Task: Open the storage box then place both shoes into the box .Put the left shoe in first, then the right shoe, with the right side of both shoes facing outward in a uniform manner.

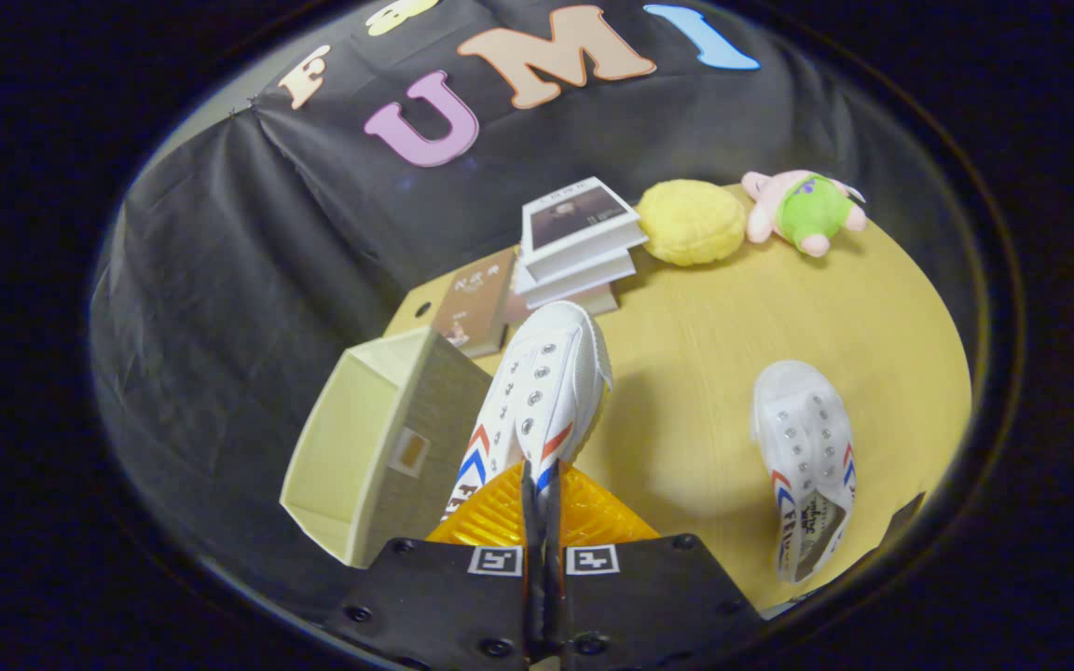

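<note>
Your gripper (542, 485) is clamped on the heel of one white shoe (546, 391), lifted beside the open storage box (360, 447). The other shoe (805, 466), side printing unreadable, lies on the table (733, 317).

The storage box (364, 438) mouth is lying unobstructed beside the white shoe (542, 391) being pinched by the gripper (542, 494). Books (574, 247) are crowding the table (733, 317) beyond.
</note>
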`<state>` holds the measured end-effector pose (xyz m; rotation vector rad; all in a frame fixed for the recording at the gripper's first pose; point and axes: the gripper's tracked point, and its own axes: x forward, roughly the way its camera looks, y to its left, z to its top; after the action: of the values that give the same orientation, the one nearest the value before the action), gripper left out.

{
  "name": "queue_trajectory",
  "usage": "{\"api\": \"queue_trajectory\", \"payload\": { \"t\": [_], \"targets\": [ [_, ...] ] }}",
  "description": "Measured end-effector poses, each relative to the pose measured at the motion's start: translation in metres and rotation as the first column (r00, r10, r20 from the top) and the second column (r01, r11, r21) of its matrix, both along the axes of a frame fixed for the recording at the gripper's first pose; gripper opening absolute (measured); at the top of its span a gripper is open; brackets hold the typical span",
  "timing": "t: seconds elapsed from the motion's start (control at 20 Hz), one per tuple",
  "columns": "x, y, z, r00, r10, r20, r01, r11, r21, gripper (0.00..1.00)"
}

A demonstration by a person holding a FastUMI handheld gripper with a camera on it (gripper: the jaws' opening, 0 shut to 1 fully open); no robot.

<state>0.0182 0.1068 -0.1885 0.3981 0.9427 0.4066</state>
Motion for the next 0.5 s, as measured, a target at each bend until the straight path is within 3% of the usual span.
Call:
{"api": "queue_trajectory", "payload": {
  "t": [0.3,0.5],
  "targets": [
    [0.006,0.062,0.058,0.997,0.021,0.072,-0.026,0.997,0.074,0.03],
    [0.002,0.11,0.07,0.994,0.057,0.091,-0.066,0.993,0.098,0.03]
  ]
}}
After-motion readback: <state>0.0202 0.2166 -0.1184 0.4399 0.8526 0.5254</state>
